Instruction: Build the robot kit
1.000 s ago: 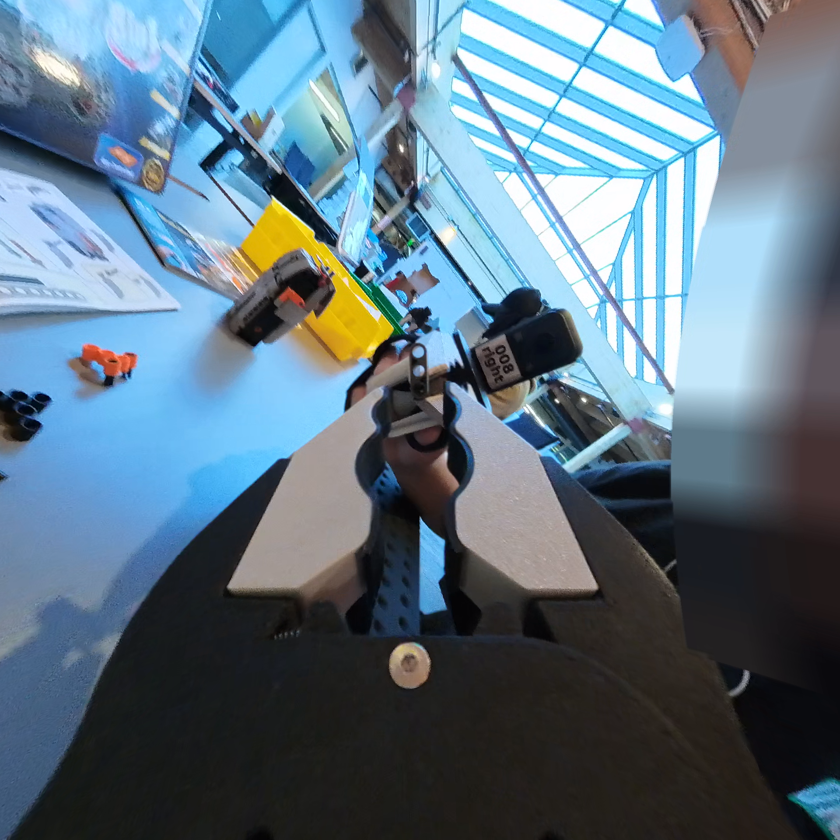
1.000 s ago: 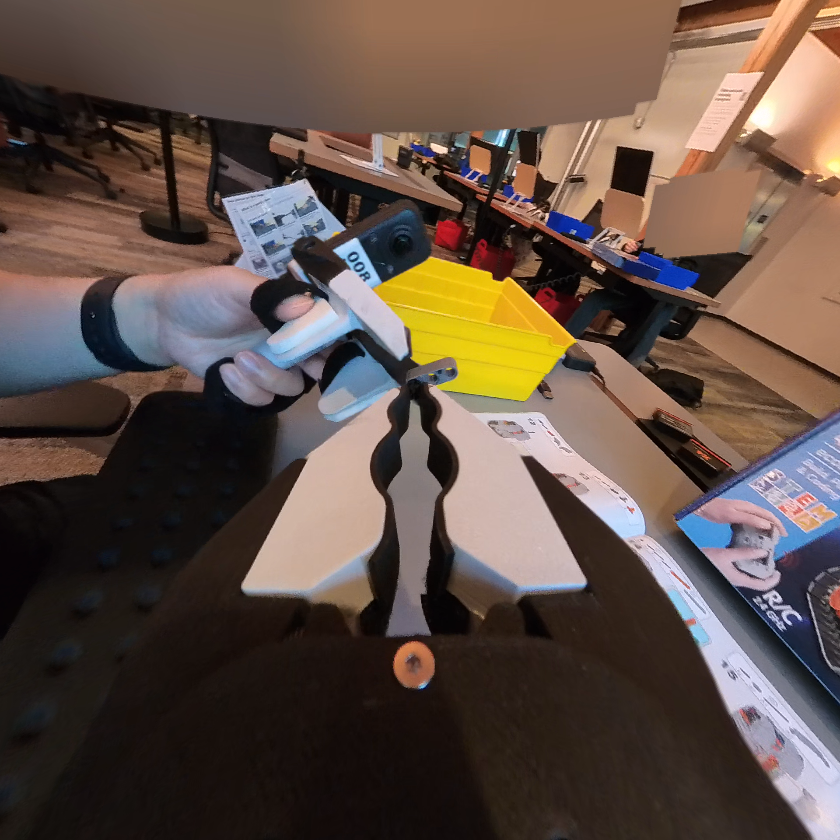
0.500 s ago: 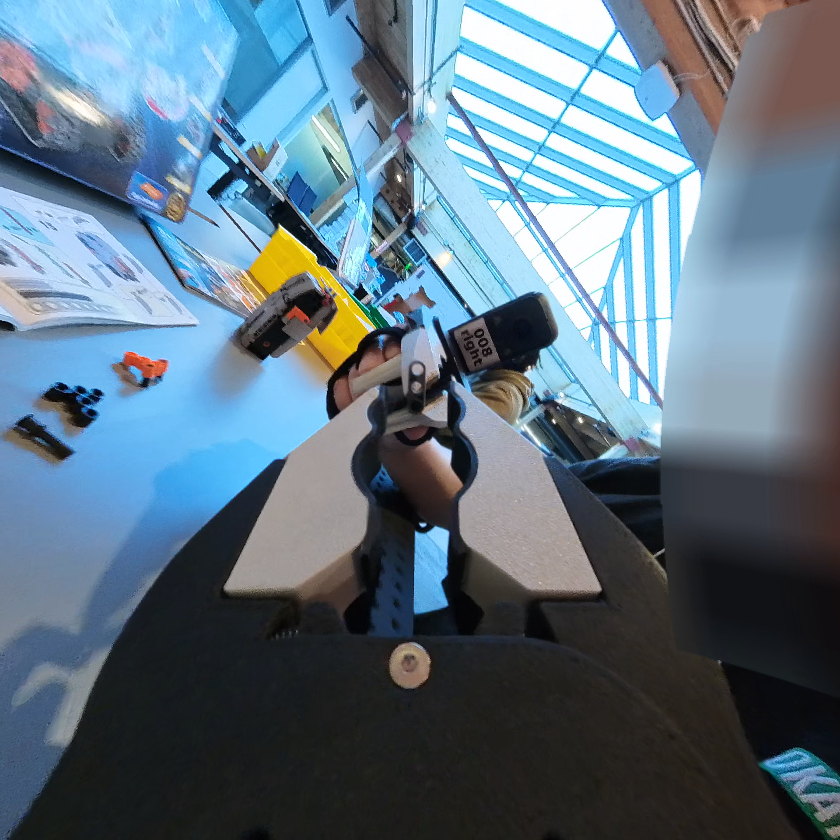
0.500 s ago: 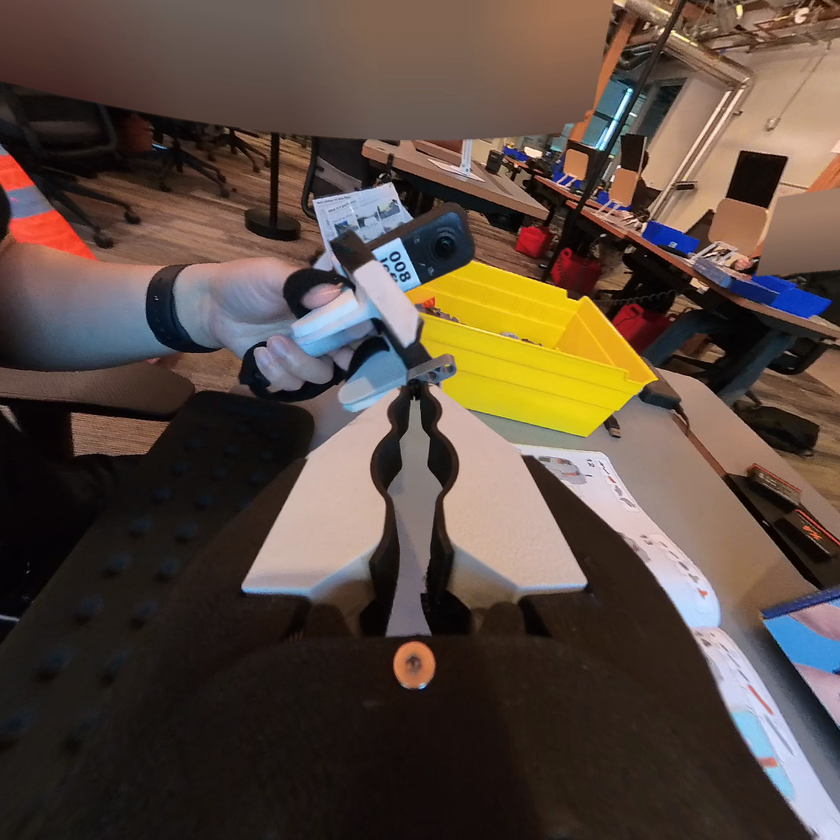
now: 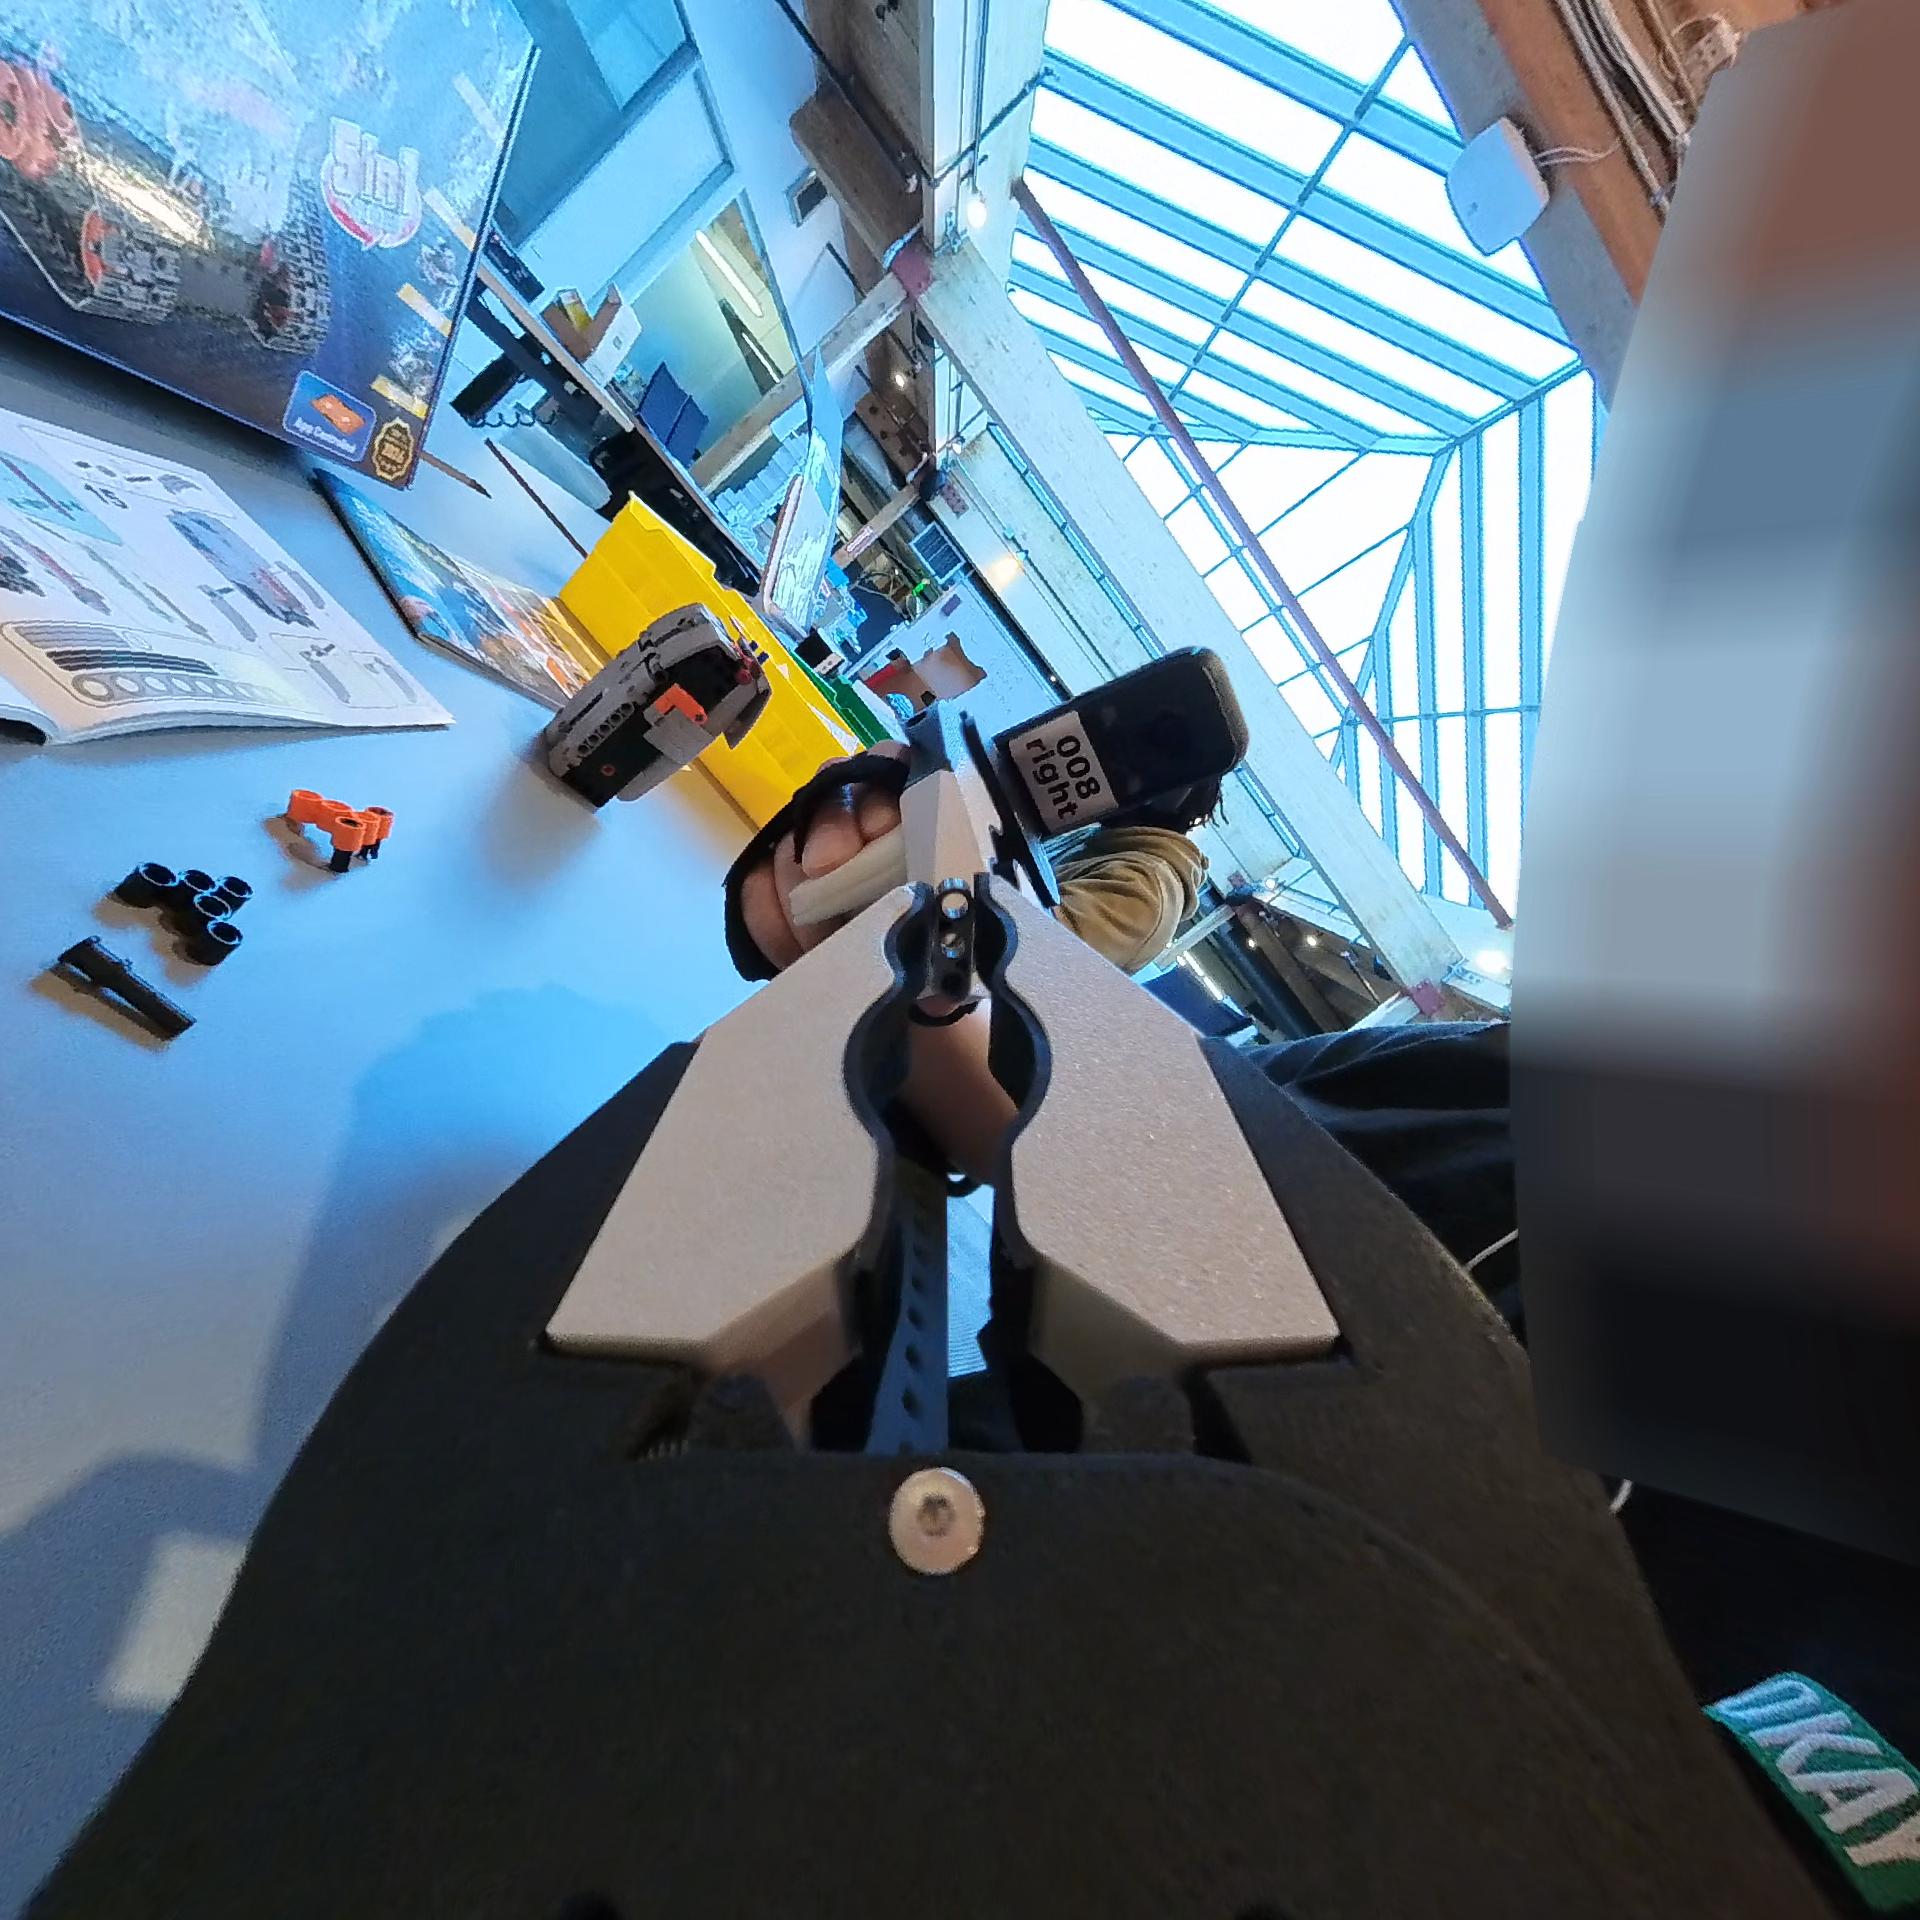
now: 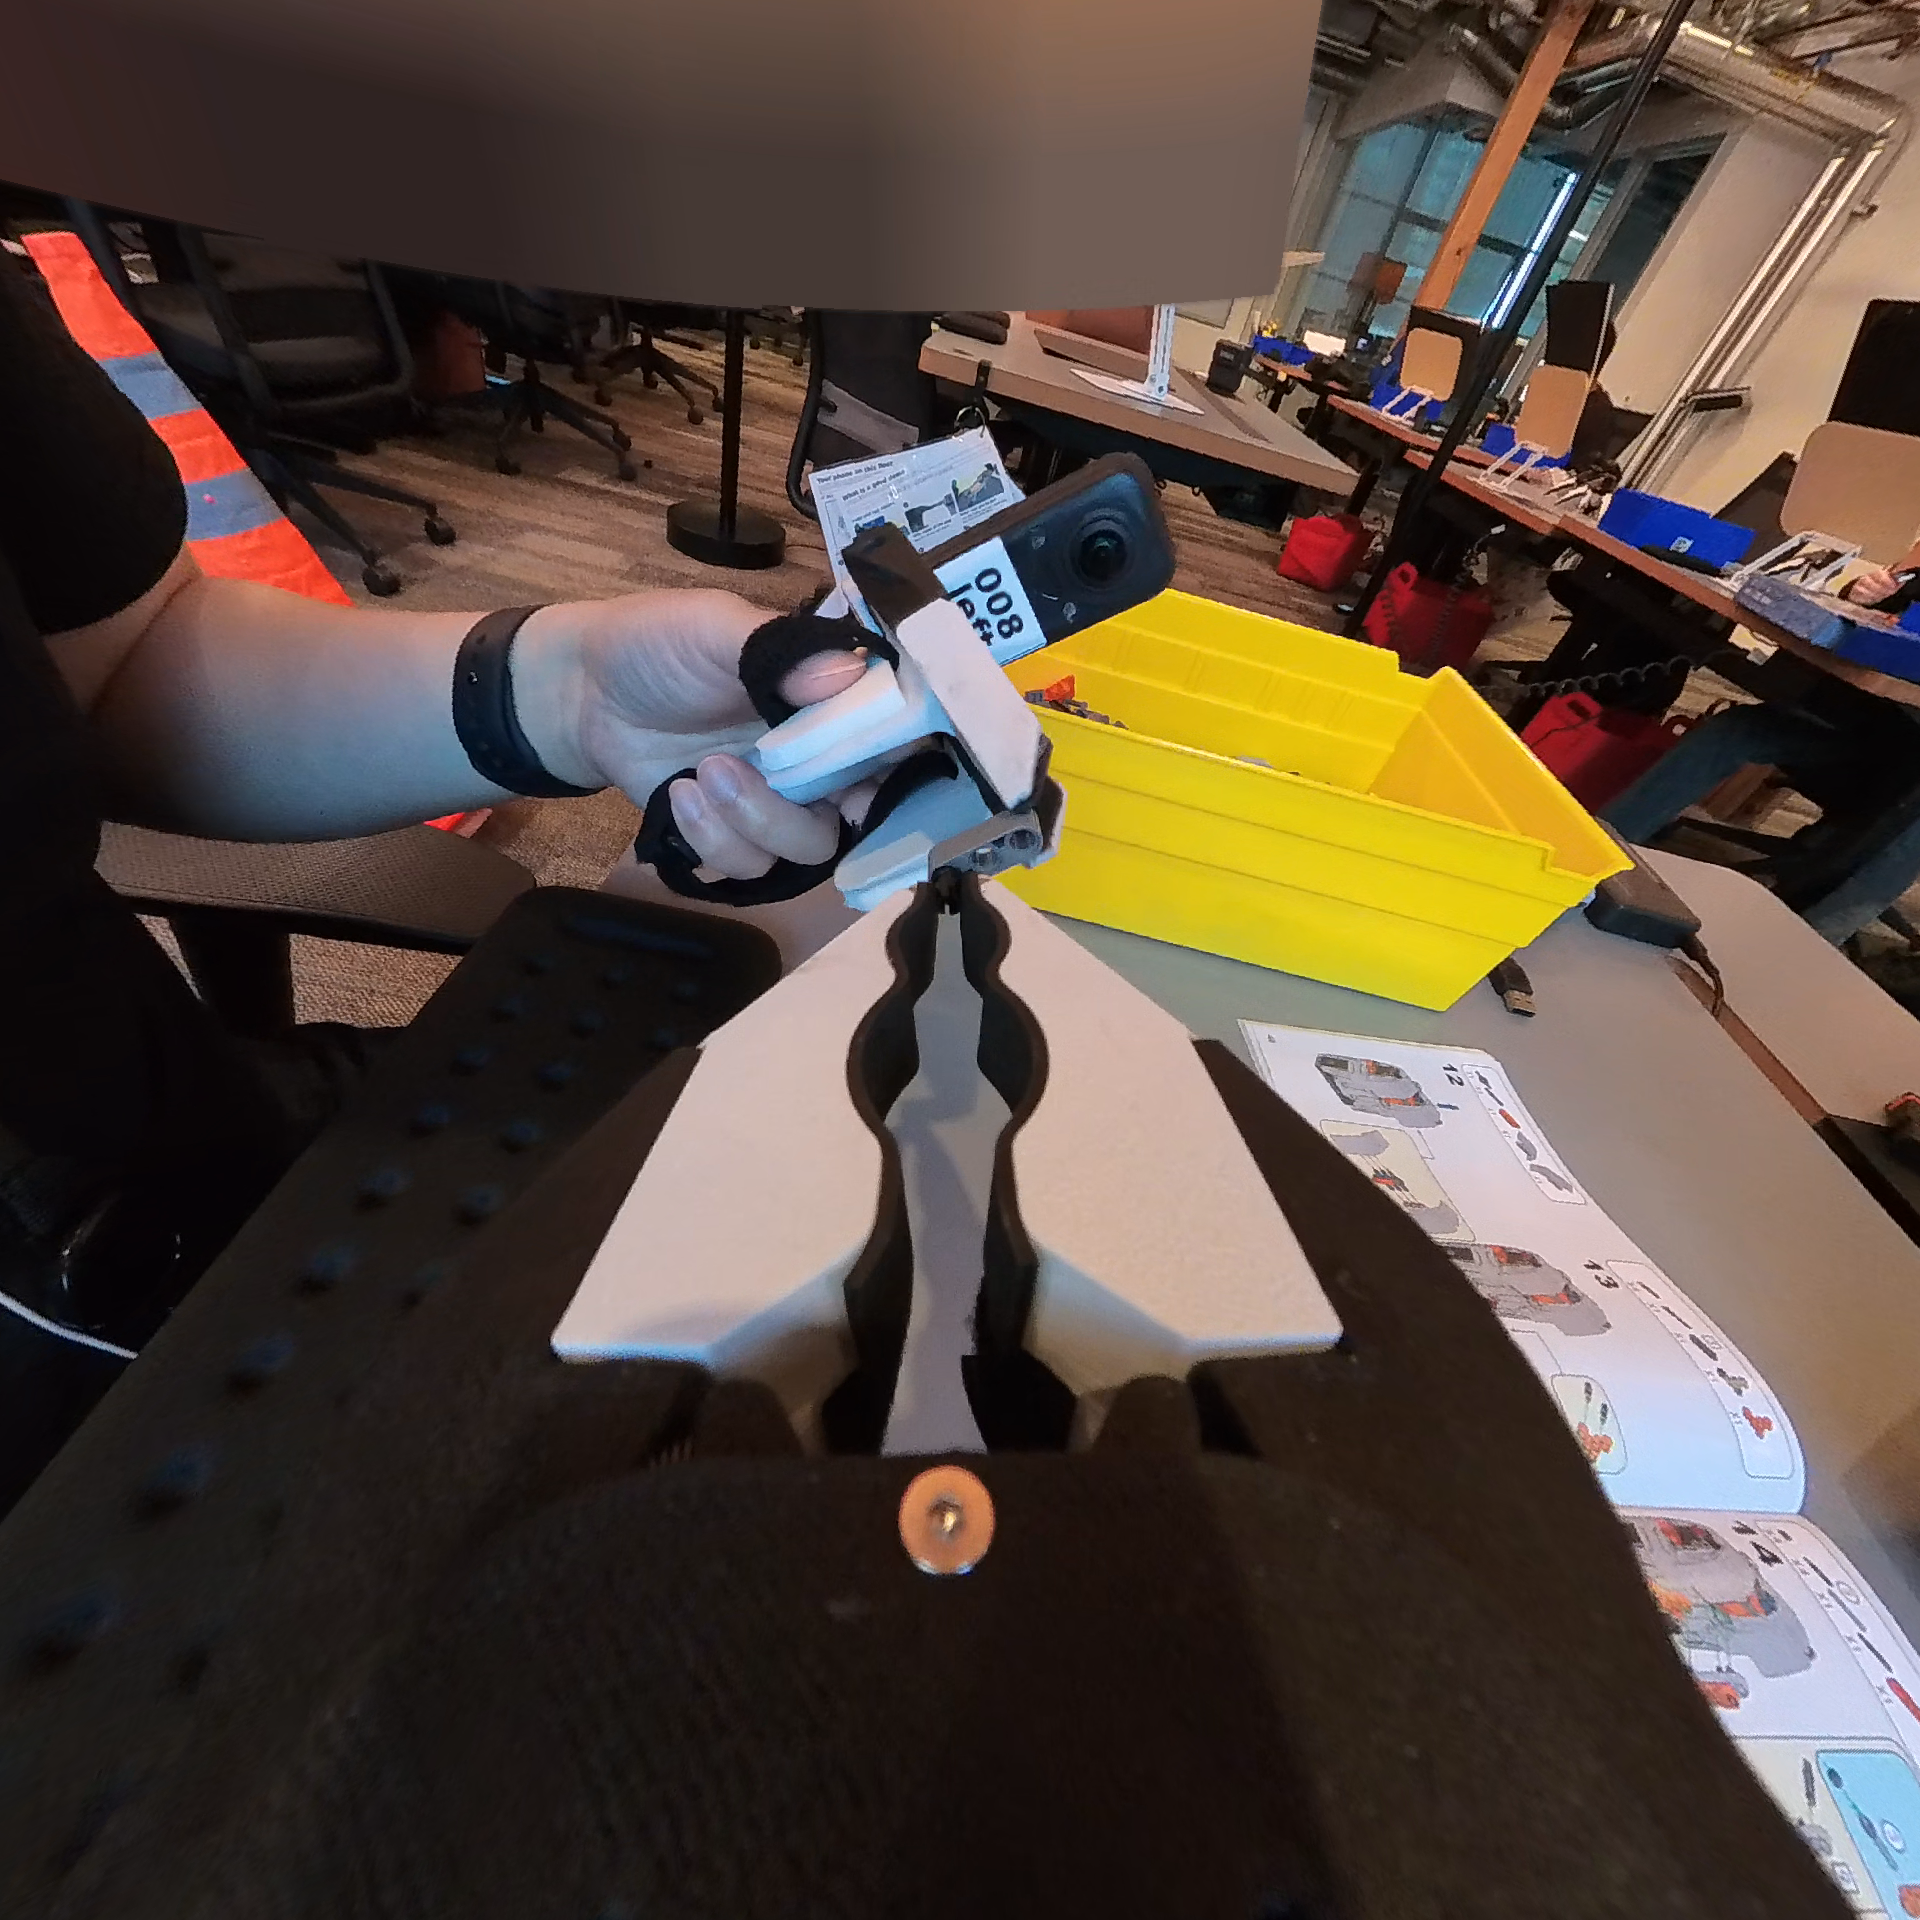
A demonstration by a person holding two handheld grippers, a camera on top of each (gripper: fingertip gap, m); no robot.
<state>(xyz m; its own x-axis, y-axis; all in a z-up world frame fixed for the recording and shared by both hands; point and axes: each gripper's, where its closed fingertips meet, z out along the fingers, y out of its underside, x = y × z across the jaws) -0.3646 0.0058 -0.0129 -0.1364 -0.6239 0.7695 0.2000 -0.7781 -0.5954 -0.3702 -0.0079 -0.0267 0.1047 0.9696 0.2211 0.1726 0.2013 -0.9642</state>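
My left gripper (image 5: 951,935) is shut on a short grey beam with holes (image 5: 953,932), held in the air above the table. The beam also shows in the right wrist view (image 6: 992,850), lying crosswise in the left gripper's fingers (image 6: 977,717). My right gripper (image 6: 948,902) faces it, with its jaws nearly together on a small dark piece (image 6: 948,896) that touches the underside of the beam. In the left wrist view the right gripper's fingers (image 5: 935,821) sit just behind the beam, with a gloved hand (image 5: 821,862) on the handle.
A yellow bin (image 6: 1299,810) holding parts stands at the table's far side. An open instruction booklet (image 6: 1538,1247) lies to the right. In the left wrist view the table holds a grey-and-black block (image 5: 655,717), orange pieces (image 5: 338,821), black connectors (image 5: 192,899), a black pin (image 5: 120,987) and a printed box (image 5: 208,208). Both grippers' tips are close together, under 4 cm apart.
Both grippers have tilted and drawn closer tip to tip. The beam now points end-on at the left camera. The right gripper's tips have come up under the beam.
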